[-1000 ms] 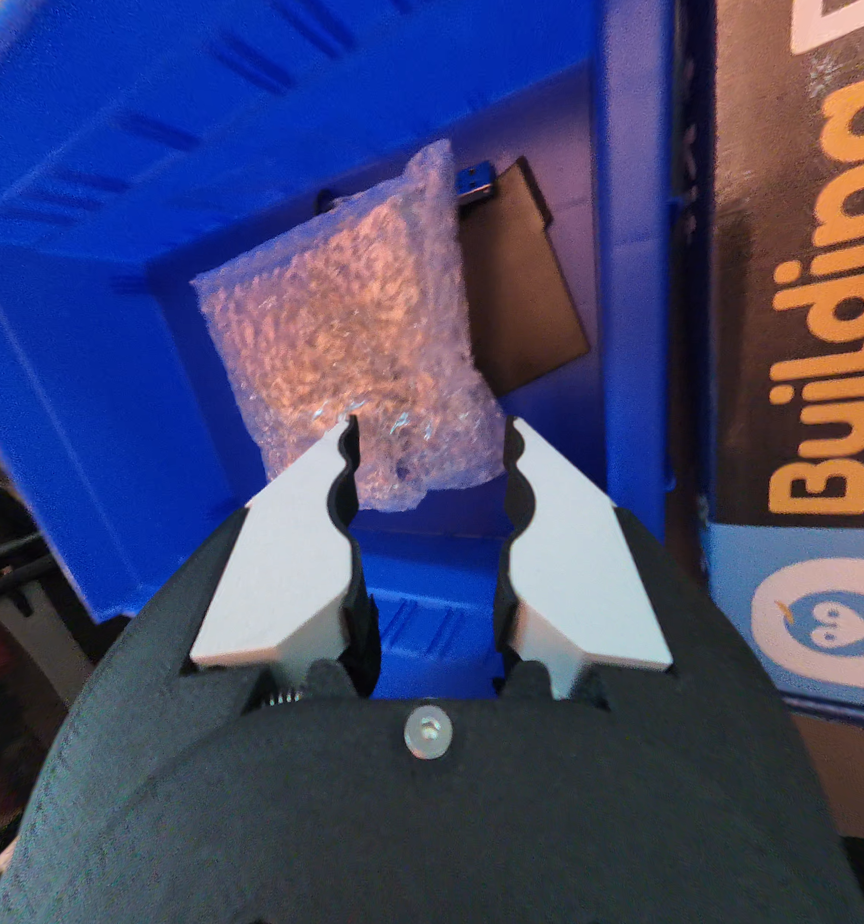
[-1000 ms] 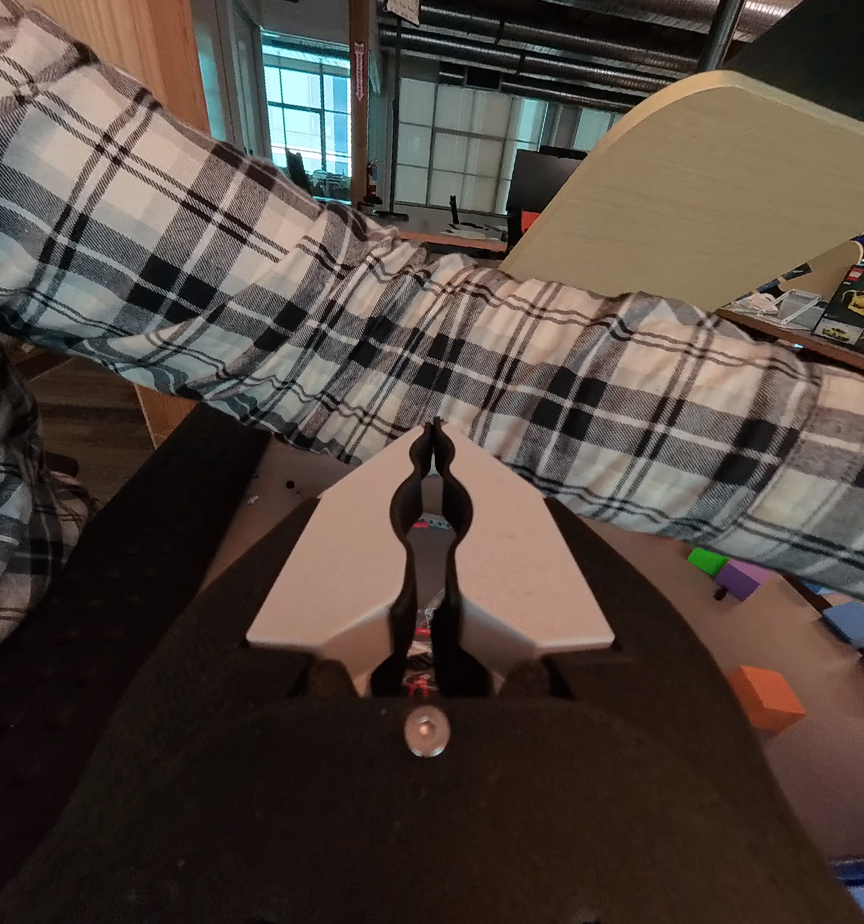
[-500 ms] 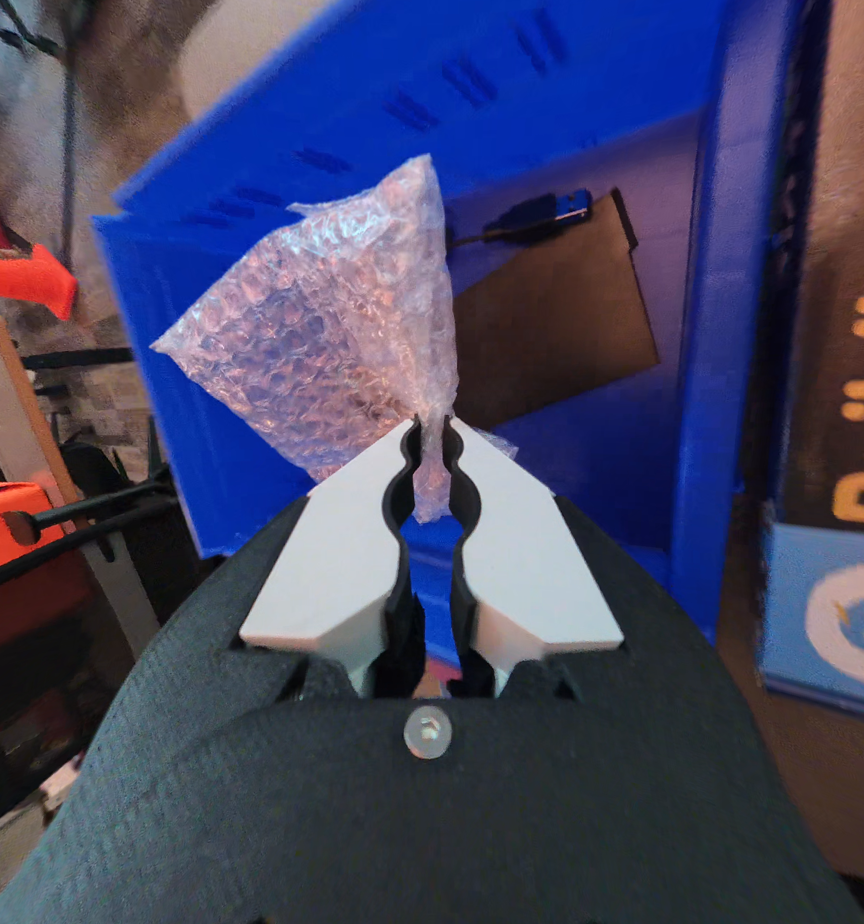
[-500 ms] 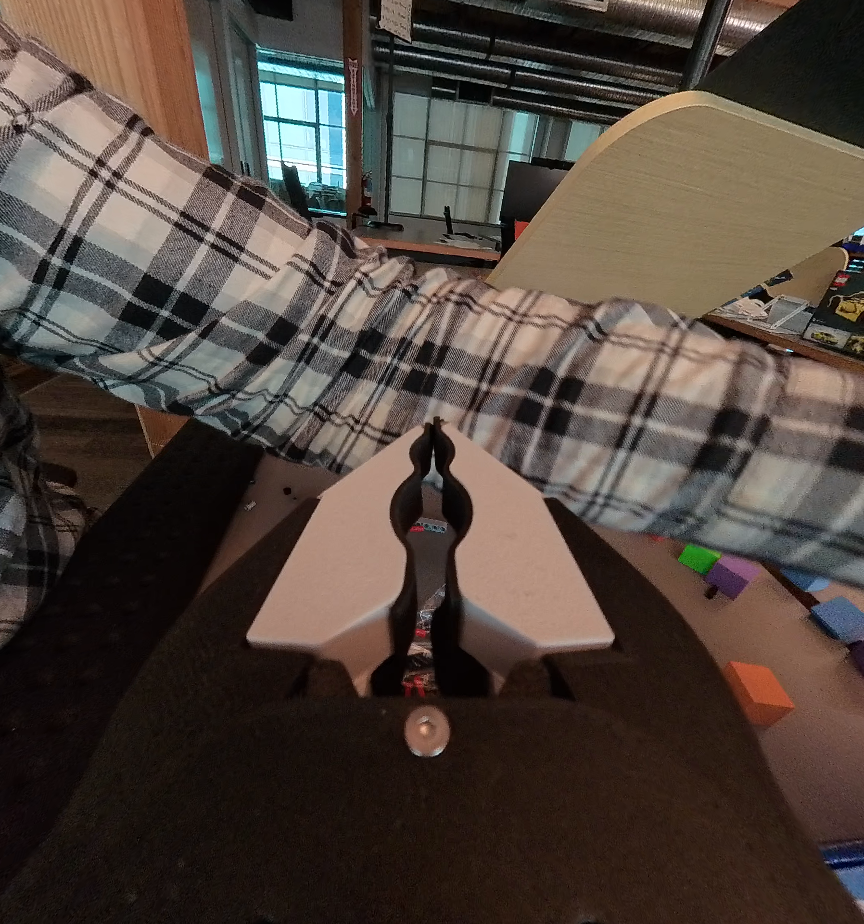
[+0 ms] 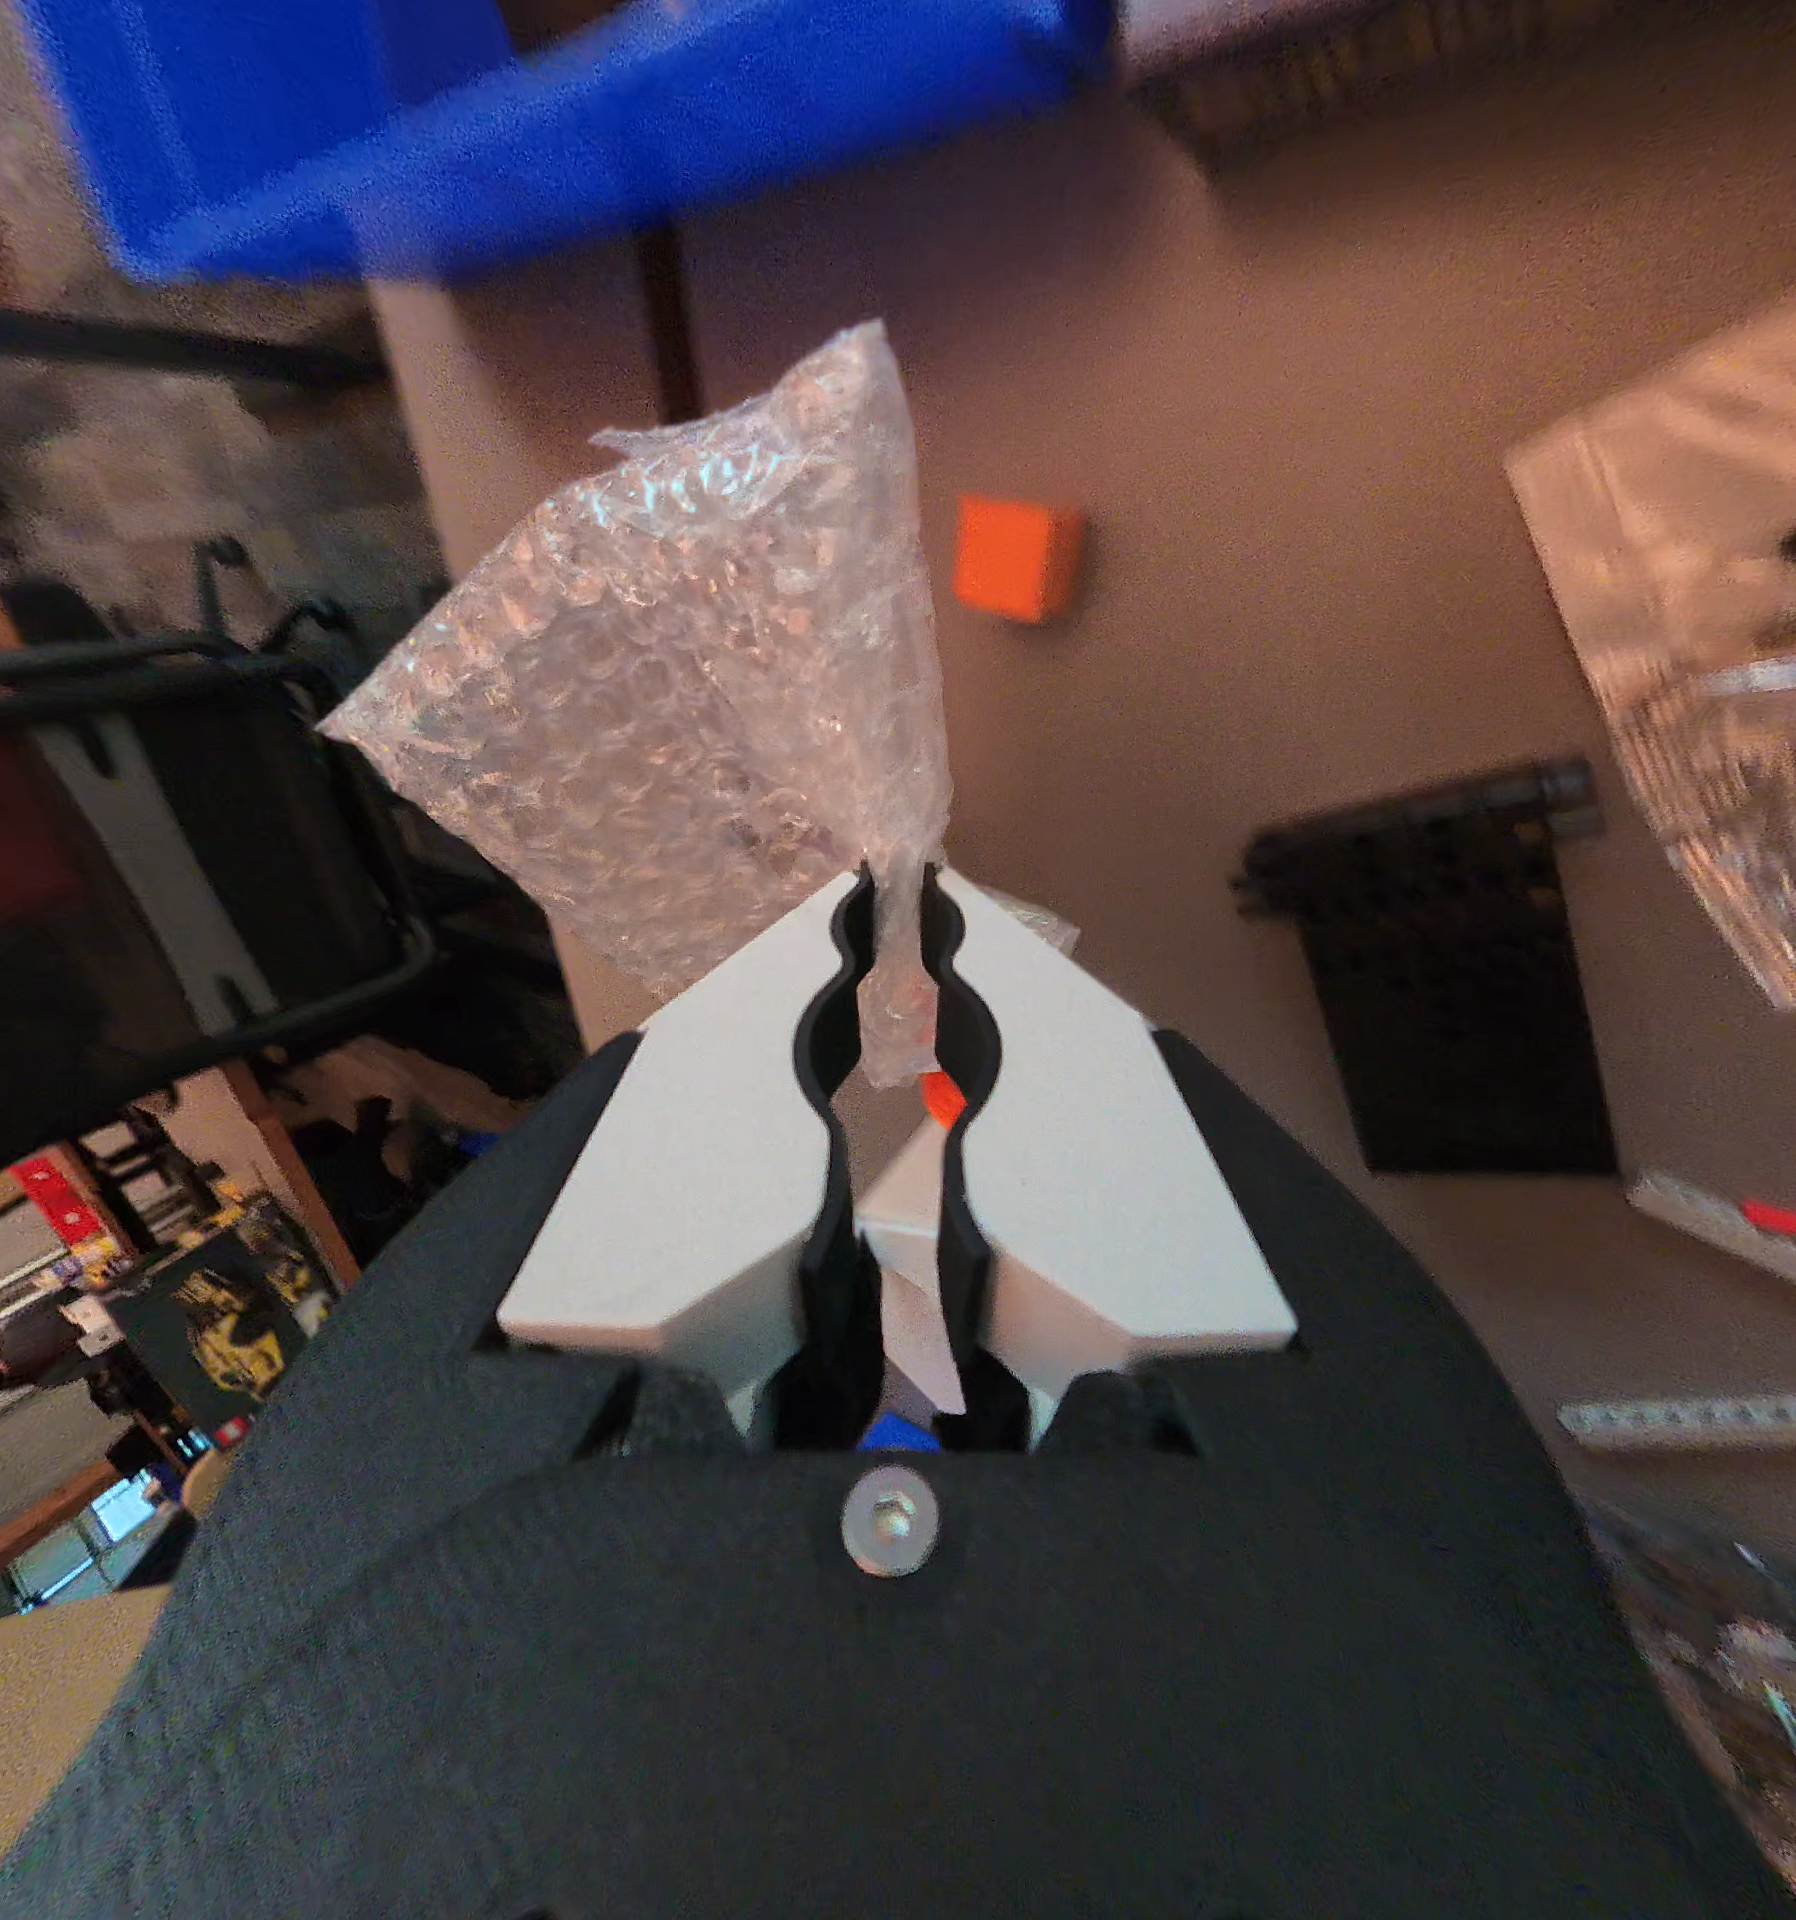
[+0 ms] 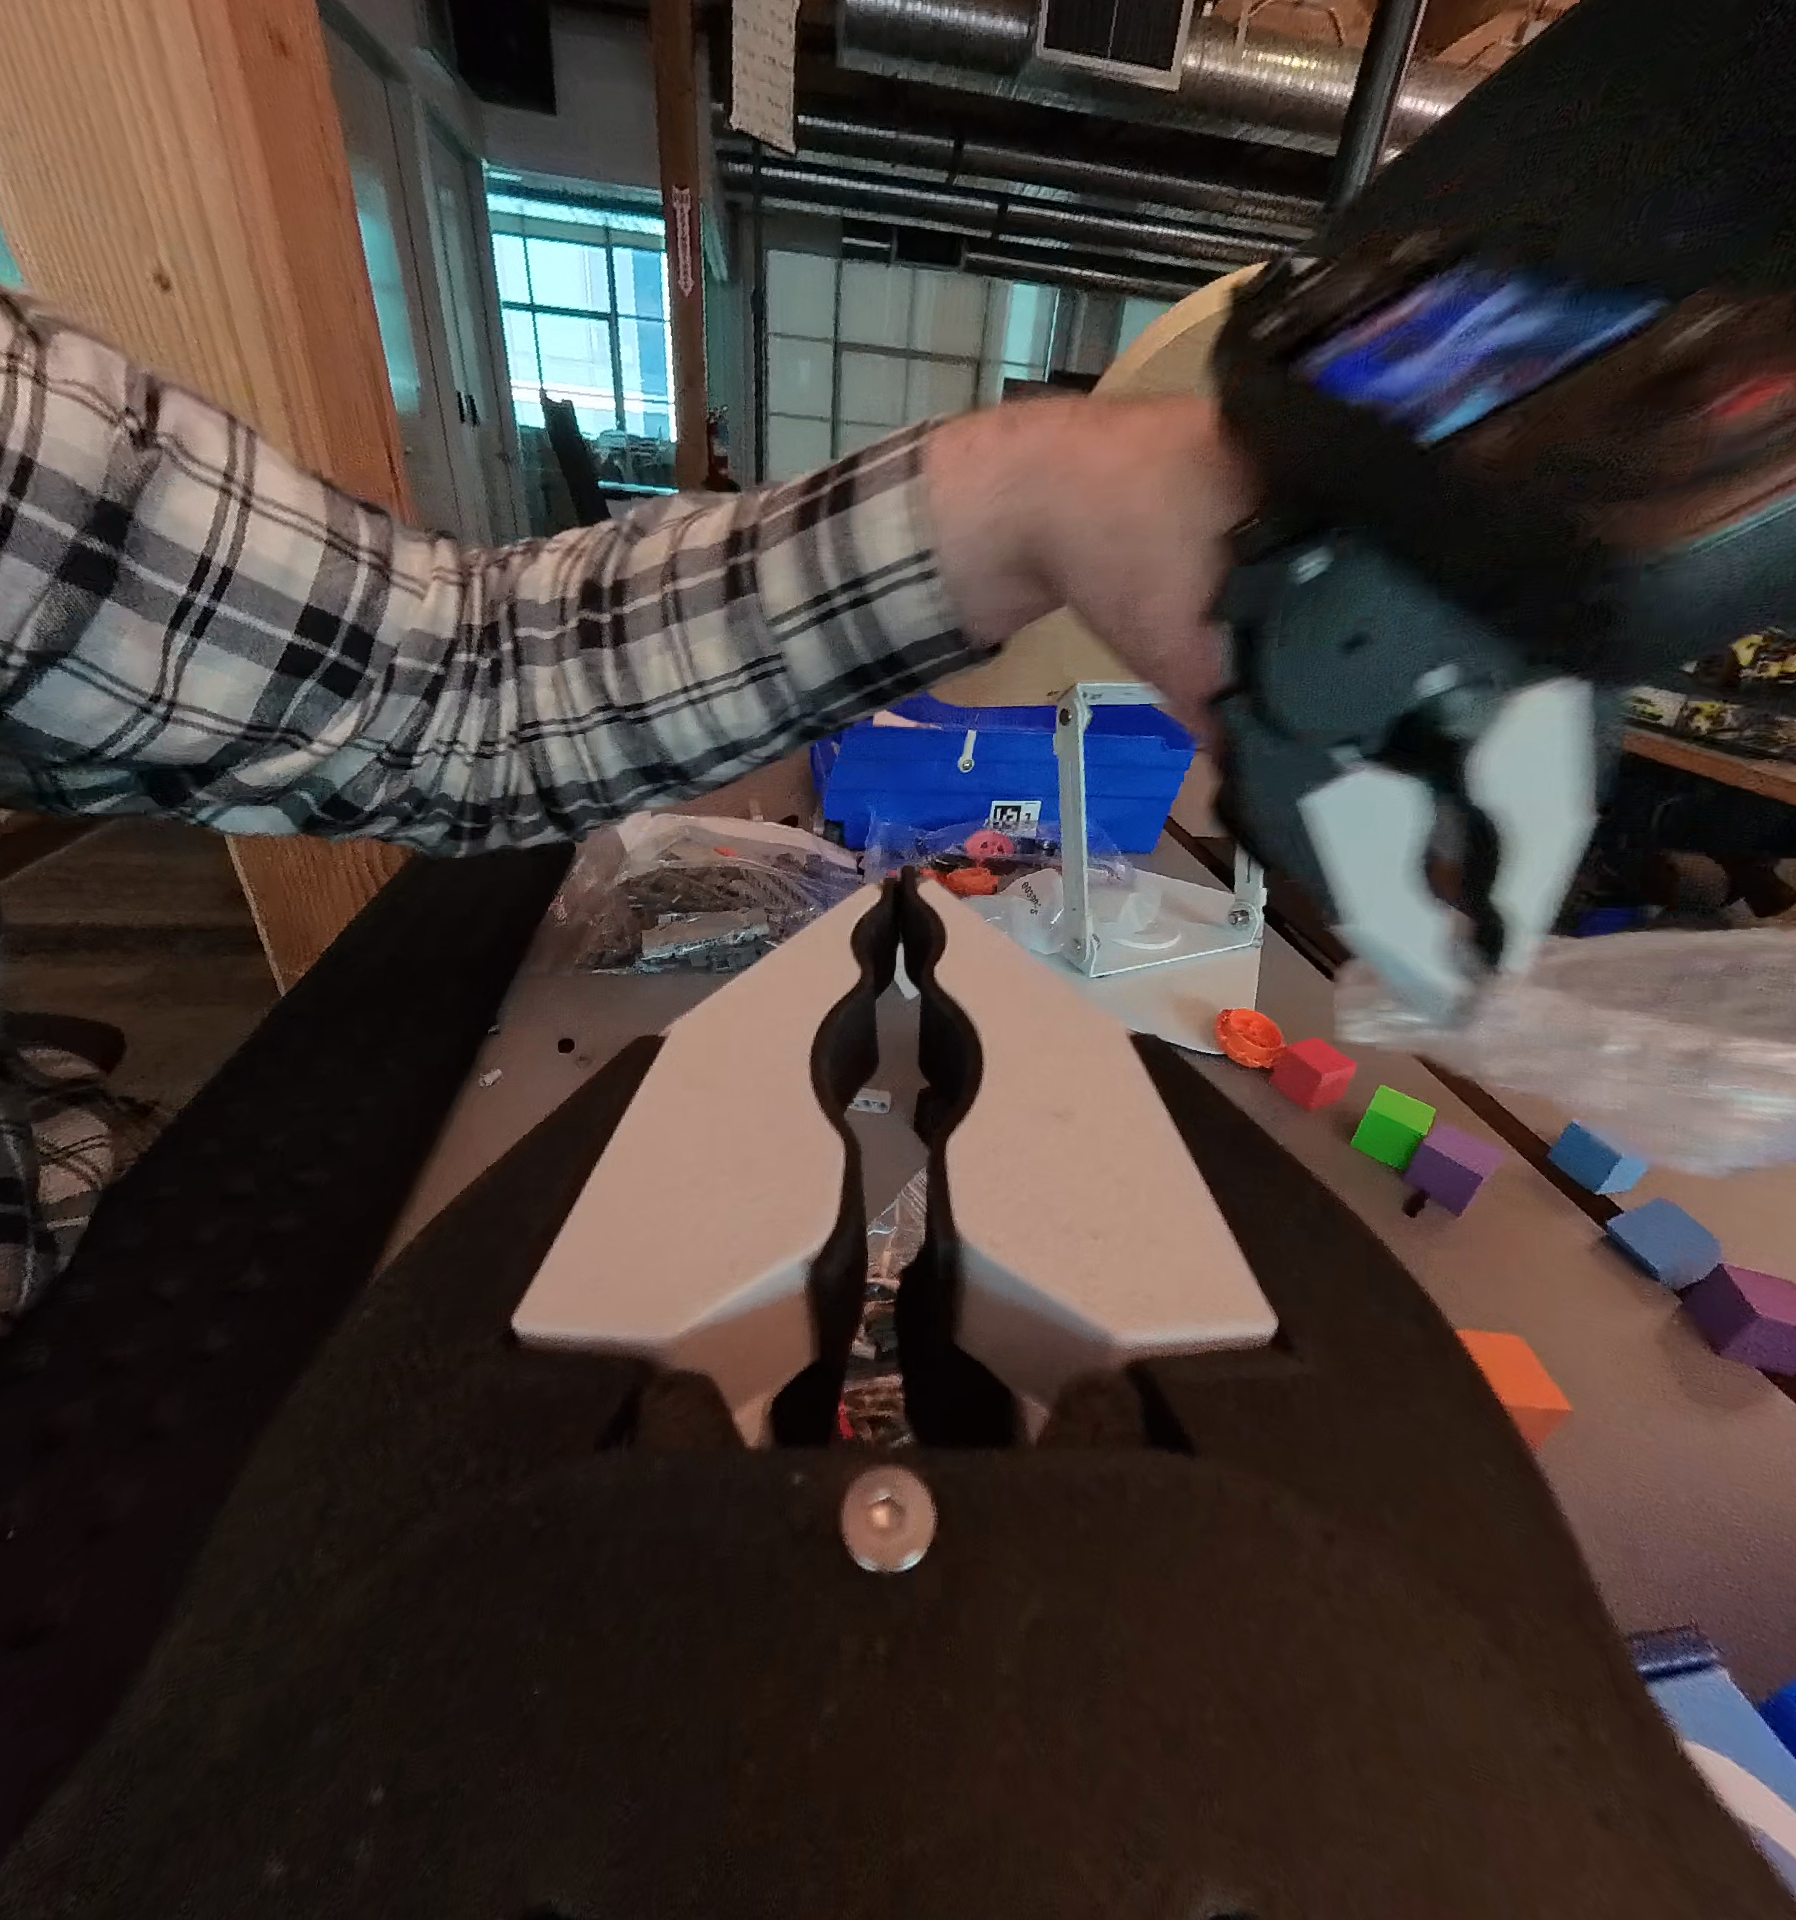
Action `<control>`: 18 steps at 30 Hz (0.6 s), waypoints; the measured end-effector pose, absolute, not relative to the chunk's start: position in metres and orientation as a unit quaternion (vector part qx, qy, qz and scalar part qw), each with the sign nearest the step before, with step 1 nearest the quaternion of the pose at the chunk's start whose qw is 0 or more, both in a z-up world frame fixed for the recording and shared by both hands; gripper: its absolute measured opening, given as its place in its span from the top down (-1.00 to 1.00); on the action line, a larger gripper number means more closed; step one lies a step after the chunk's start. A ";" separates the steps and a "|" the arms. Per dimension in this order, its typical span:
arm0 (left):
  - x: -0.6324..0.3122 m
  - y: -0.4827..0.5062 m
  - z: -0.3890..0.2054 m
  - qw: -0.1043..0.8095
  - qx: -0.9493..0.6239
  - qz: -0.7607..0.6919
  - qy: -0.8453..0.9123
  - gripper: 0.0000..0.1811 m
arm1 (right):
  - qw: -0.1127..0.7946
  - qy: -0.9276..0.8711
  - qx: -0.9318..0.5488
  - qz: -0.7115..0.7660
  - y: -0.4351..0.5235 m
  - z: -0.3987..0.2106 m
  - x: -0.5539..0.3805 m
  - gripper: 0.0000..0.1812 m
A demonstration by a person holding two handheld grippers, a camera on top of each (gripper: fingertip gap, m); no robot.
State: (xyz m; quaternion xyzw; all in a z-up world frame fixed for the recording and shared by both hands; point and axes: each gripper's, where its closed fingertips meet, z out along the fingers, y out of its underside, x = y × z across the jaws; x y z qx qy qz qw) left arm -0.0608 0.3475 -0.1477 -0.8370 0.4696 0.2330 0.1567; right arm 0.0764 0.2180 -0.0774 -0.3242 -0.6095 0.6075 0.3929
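My left gripper is shut on a corner of a clear bubble-wrap sheet, held in the air above the brown table. The blue bin is blurred at the top edge, away from the sheet. In the right wrist view the left gripper shows at the right, in a person's hand, with the bubble wrap trailing from it over the table. My right gripper is shut and empty, low over the table's near side.
An orange cube, a black pad and a clear bag lie on the table. The right wrist view shows coloured cubes, a white stand, a blue bin, a parts bag and a plaid sleeve. About 20 cm separates my left fingertips from my right. From my left tips it is roughly 11 cm to the orange cube; from my right, 25 cm.
My left gripper closed on the bubble wrap, lifted it out of the blue bin and swung it away over the table. The arm crossing the right view has pulled back, uncovering the table.
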 end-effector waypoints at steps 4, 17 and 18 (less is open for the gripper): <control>-0.090 0.312 -0.198 0.095 -0.852 0.234 0.459 0.93 | 0.395 -0.603 -0.330 0.610 0.225 -0.077 0.078 1.00; -0.076 0.272 -0.263 0.041 -0.864 0.133 0.485 0.87 | 0.397 -0.596 -0.336 0.612 0.234 -0.077 0.081 1.00; -0.075 0.272 -0.258 0.051 -0.869 0.127 0.475 0.79 | 0.398 -0.595 -0.335 0.613 0.235 -0.076 0.081 1.00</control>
